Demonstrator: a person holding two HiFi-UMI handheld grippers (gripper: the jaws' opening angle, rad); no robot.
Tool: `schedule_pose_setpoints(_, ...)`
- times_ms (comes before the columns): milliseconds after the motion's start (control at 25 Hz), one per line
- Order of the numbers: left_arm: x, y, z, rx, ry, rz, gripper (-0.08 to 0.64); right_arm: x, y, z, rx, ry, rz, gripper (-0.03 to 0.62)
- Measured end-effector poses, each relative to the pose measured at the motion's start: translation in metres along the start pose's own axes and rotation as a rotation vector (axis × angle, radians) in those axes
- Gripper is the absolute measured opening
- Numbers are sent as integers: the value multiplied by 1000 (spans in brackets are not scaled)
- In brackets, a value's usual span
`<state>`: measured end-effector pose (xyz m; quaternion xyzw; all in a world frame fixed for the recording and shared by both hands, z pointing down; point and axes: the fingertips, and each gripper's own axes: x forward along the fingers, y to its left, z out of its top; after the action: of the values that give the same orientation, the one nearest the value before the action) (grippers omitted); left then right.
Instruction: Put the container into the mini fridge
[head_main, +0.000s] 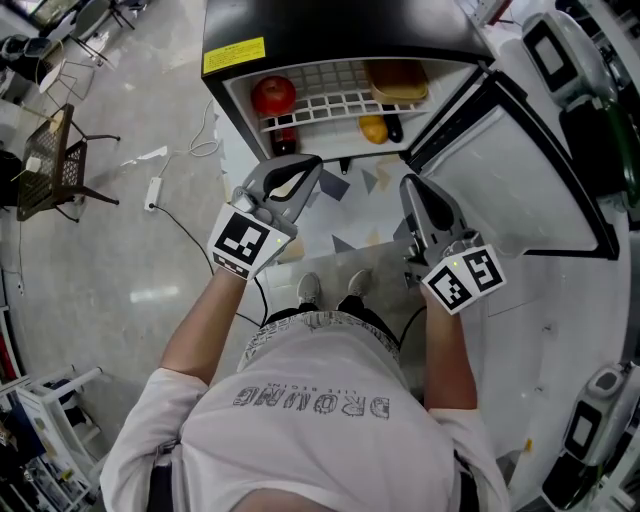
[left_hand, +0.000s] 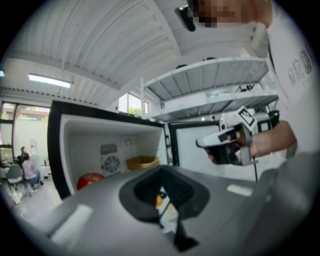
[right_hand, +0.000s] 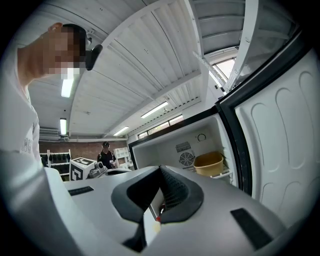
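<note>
**Both grippers empty, container in the fridge**

The mini fridge (head_main: 330, 28) stands open, with its door (head_main: 520, 185) swung out to the right. The yellow container (head_main: 398, 82) sits inside the fridge on the white shelf (head_main: 325, 103), at the right end. A red apple (head_main: 273, 95) sits at the left end of the same shelf, well apart from the container.

The left gripper (head_main: 310, 168) is held just in front of the fridge, low on its left side. Its jaws are pressed together at the tips – there is nothing between them. It touches nothing.

The right gripper (head_main: 411, 188) is held in front of the fridge too, on the right, close to the door. Its jaws are closed up the same way, with only a thin slit lower down – and nothing is in them. The two grippers are near each other but apart.
</note>
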<state>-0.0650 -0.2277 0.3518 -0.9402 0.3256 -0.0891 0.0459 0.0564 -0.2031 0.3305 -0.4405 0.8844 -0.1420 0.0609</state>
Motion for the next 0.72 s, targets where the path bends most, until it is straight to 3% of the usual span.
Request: schedule_pose_setpoints(720, 7, -1, 8, 7, 1, 25, 8, 3, -7, 0, -9, 21, 33, 0)
